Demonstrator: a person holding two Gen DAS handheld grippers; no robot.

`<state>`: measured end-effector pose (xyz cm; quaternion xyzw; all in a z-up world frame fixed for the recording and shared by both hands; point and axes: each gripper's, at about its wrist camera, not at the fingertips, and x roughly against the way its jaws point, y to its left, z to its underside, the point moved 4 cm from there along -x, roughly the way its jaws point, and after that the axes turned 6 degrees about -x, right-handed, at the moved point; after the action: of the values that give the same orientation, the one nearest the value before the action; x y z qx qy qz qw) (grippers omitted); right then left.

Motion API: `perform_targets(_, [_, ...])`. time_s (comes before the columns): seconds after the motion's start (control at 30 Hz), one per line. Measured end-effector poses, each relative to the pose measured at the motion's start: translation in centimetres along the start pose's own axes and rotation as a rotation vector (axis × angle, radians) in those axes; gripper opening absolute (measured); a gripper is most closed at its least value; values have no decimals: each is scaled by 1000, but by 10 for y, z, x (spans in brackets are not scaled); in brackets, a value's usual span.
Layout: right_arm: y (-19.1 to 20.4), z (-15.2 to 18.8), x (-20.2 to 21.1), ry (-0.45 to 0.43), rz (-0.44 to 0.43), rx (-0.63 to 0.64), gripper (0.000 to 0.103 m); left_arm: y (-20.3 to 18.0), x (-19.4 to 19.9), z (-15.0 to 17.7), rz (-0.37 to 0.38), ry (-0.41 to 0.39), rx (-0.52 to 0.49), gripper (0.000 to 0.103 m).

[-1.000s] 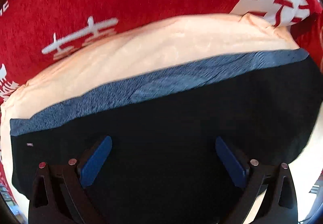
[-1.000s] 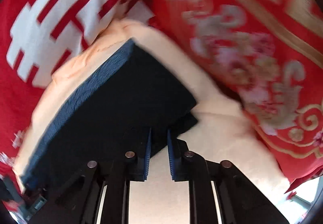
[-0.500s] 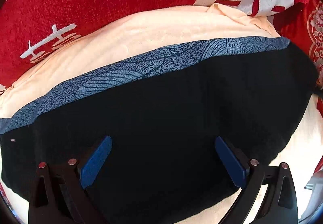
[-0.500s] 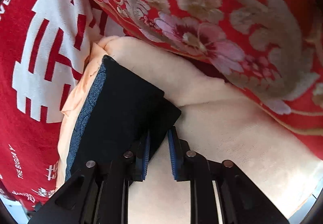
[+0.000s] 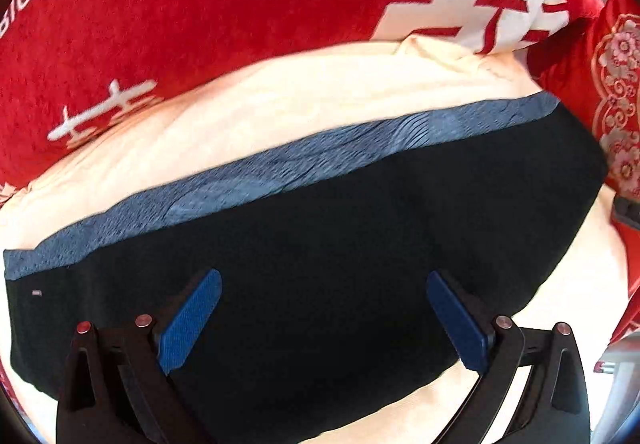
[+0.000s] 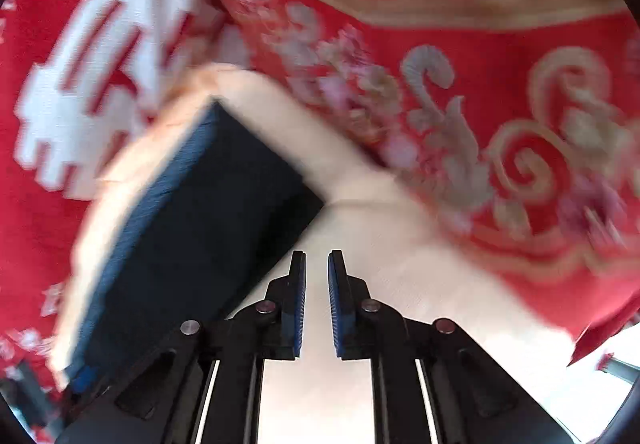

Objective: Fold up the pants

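Observation:
The black pants (image 5: 340, 244) lie folded flat on a cream sheet (image 5: 304, 104), with a blue patterned waistband (image 5: 320, 160) along the far edge. My left gripper (image 5: 323, 280) hovers over the pants with its blue pads spread wide, open and empty. In the right wrist view the pants (image 6: 192, 232) lie to the left of my right gripper (image 6: 317, 264). Its pads are nearly together with a narrow gap and hold nothing. They sit over the cream sheet (image 6: 360, 244), just off the pants' near right corner.
A red blanket with white characters (image 5: 200, 4) lies behind the pants. A red quilt with floral and gold patterns (image 6: 480, 84) lies to the right. A grey object (image 5: 628, 210) shows at the far right edge of the left wrist view.
My right gripper has pulled back off the pants' corner and swung, with heavy blur. The left wrist view shifted slightly; its jaws stay wide open.

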<state>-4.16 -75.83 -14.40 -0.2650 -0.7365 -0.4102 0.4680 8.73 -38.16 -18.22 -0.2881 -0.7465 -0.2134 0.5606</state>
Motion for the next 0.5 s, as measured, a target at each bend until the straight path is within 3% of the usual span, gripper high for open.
perform_targets(0.07, [43,17,0,56,-105,133,14,-15,-5,0,7,11,-25,103])
perform_targets(0.17, [99,49,-24,168,-230,261,13,-30,-23,10,-51,36,-90,103])
perform_targets(0.2, [109,59,-35,186,-217,302,13,-27,-24,13,-35,14,-76,103])
perform_targets(0.27, [108,68,-57,176,-100,375,12,-16,-23,16,8,22,-20,103])
perform_targets(0.3, [95,66,-62,165,-68,356,6,-11,-20,17,3,37,-32,103])
perform_targets(0.33, [80,59,-62,166,-117,287,0,-8,-17,16,-11,49,-48,103])
perform_targets(0.37, [60,49,-59,164,-136,187,0,-6,-14,14,-21,51,-54,103])
perform_targets(0.43, [35,27,-44,125,-74,78,0,4,-4,6,-32,20,-41,103])
perform_targets(0.47, [31,13,-33,77,-15,77,8,9,0,-1,-34,2,-20,103])
perform_targets(0.5, [33,4,-24,43,-15,95,9,13,0,-9,-36,-8,8,103])
